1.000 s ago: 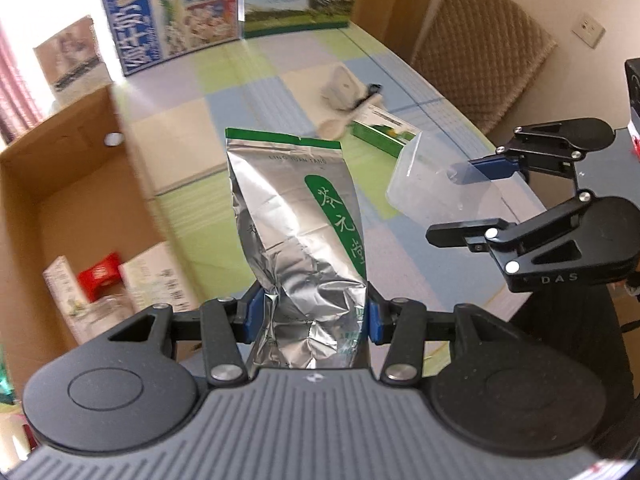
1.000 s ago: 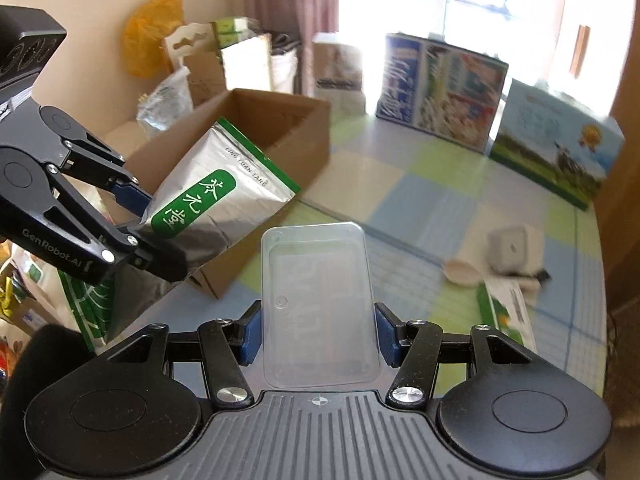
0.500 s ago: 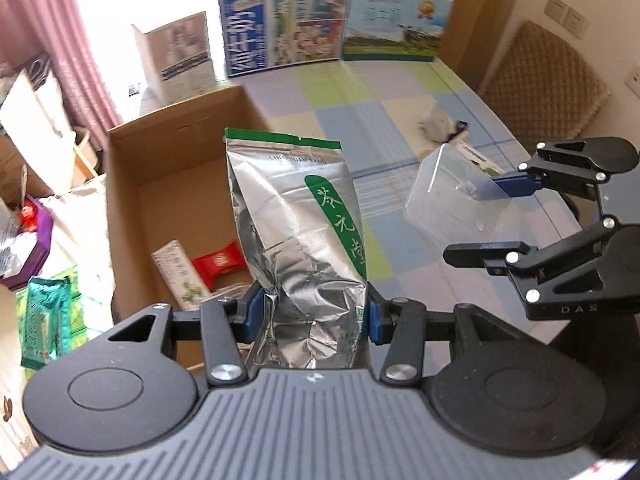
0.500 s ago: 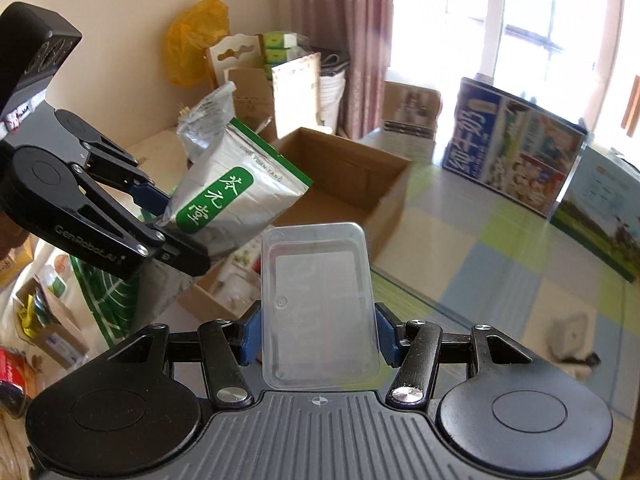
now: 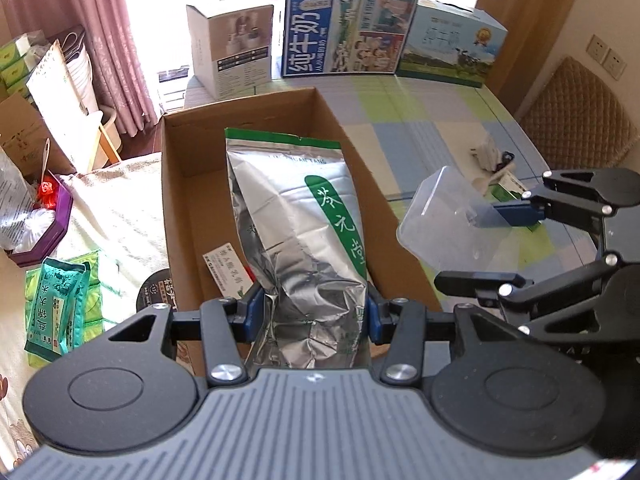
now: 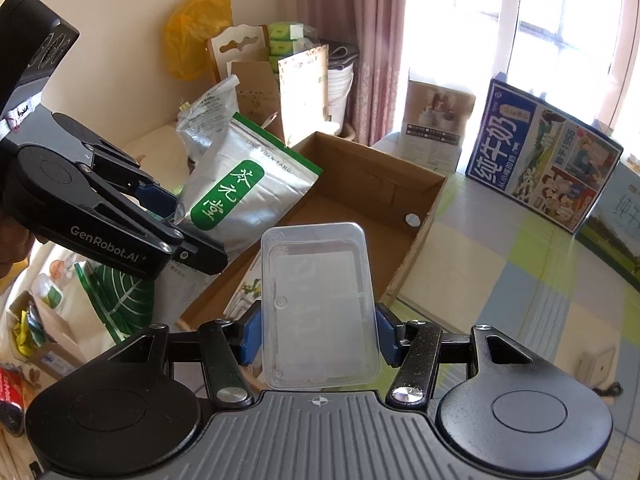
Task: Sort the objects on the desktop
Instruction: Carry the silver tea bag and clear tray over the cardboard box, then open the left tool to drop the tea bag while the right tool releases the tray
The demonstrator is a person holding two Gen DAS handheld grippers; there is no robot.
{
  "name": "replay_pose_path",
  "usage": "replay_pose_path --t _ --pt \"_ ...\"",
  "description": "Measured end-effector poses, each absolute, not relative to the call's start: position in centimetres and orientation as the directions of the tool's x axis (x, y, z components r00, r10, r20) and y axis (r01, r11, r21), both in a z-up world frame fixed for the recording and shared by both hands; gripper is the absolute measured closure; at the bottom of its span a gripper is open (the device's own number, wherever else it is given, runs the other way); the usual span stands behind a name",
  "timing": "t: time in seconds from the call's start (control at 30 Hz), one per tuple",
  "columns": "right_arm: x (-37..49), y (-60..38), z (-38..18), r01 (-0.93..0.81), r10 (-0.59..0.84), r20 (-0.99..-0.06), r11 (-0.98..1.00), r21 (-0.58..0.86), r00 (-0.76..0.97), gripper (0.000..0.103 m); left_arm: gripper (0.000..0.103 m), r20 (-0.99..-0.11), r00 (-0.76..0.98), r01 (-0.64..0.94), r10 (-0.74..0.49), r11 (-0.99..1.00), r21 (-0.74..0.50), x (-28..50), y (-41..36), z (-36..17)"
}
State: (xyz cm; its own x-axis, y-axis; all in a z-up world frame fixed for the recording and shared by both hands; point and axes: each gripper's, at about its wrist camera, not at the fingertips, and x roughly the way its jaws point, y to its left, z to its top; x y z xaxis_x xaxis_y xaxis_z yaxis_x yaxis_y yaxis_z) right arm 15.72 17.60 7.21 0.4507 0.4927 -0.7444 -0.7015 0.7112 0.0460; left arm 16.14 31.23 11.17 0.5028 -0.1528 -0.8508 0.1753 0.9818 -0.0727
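My left gripper point(image 5: 314, 312) is shut on a silver foil tea bag point(image 5: 296, 216) with a green label. It holds the bag upright over the open cardboard box point(image 5: 172, 184). My right gripper point(image 6: 318, 334) is shut on a clear plastic container point(image 6: 318, 304), just above the box's near right edge. The right gripper point(image 5: 492, 248) and container point(image 5: 444, 216) show at the right of the left wrist view. The left gripper point(image 6: 176, 220) and tea bag point(image 6: 240, 192) show at the left of the right wrist view. Small packets point(image 5: 224, 268) lie in the box.
The box point(image 6: 424, 216) sits at the left end of a checkered table point(image 5: 420, 120). Milk cartons point(image 5: 344, 32) stand along the far edge. A white gadget, spoon and green packet point(image 5: 496, 164) lie at the right. Bags and boxes point(image 5: 52, 304) crowd the floor at the left.
Both grippers have swung left from over the table to the cardboard box, carrying the tea bag and the clear container. Both grips are unchanged.
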Motion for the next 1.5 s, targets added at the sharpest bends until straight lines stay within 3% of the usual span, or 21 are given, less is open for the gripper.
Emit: replay_pose_path --t 0.73,0.97,1.5 --pt "19.4 19.1 4.3 -0.649 0.475 -0.767 0.754 0.101 0.432 0.050 0.060 -0.864 0.486 0.127 -0.132 0.989 -0.079 20.5 33.8 7.9" --pt "19.9 19.3 3.6 -0.641 0.472 -0.770 0.760 0.108 0.430 0.050 0.055 -0.864 0.486 0.126 -0.128 0.989 -0.076 20.8 34.2 7.0" --pt "19.2 20.0 3.1 -0.644 0.480 -0.772 0.755 0.122 0.417 0.050 0.055 -0.855 0.505 0.111 -0.117 0.991 -0.069 18.7 35.7 6.8"
